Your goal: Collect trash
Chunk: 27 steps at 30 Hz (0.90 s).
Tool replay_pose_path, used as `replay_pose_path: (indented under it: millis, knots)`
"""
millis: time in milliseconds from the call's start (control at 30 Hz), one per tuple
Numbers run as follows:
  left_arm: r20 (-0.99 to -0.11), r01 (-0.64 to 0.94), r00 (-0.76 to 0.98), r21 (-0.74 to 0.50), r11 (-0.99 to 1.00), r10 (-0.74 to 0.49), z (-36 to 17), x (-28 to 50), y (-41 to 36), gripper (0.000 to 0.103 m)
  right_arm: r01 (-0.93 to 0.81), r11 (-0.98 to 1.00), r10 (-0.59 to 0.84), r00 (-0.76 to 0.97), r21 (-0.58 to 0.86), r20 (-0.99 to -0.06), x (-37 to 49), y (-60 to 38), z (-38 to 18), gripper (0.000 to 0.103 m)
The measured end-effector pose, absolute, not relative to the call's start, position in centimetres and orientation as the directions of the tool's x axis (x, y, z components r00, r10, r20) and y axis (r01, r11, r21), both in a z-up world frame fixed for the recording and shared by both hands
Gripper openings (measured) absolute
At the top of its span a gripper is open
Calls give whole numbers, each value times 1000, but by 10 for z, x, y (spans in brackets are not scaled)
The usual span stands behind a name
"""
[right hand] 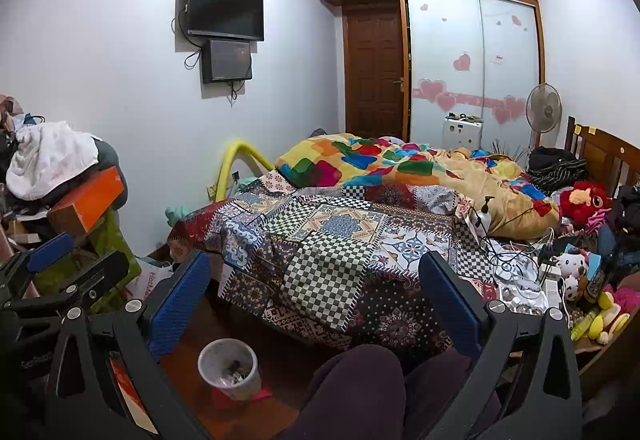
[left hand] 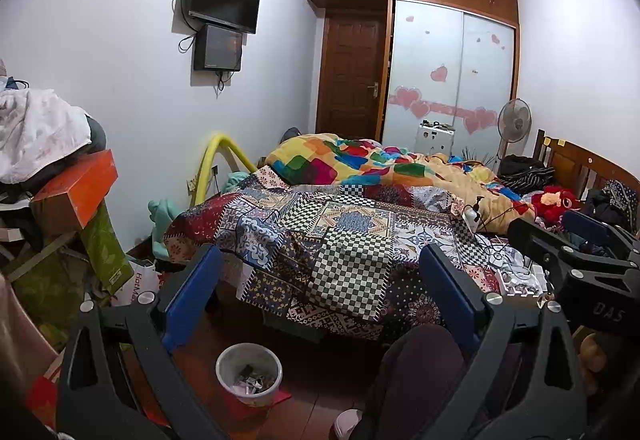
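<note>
A white trash bin (left hand: pixel 249 372) stands on the wooden floor by the foot of the bed, with scraps of paper inside; it also shows in the right wrist view (right hand: pixel 229 367). My left gripper (left hand: pixel 320 300) is open and empty, held above the floor and facing the bed. My right gripper (right hand: pixel 316 300) is open and empty, beside the left one, also facing the bed. The right gripper shows at the right edge of the left wrist view (left hand: pixel 576 252). No loose trash is clear on the patchwork bedcover (left hand: pixel 340 240).
A cluttered pile with an orange box (left hand: pixel 76 191) stands at the left. A white shopping bag (left hand: pixel 140 280) lies on the floor. Cables, toys and small items (right hand: pixel 560 280) crowd the bed's right side. The person's knees (right hand: pixel 360 388) are in front.
</note>
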<state>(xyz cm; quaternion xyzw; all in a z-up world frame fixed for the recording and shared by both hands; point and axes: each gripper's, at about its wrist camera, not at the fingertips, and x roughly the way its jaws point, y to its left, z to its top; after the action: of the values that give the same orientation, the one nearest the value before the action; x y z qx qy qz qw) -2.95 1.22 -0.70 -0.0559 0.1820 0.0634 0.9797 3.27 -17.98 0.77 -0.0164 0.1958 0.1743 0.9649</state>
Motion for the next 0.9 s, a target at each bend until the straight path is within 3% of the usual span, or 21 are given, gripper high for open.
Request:
replay_pose_path:
  millis: [900]
  knots:
    - [-377,-129,923,-108,986,80,-8,-25,10,102,-345,938,331,861,37,-386,33,-179,8,103]
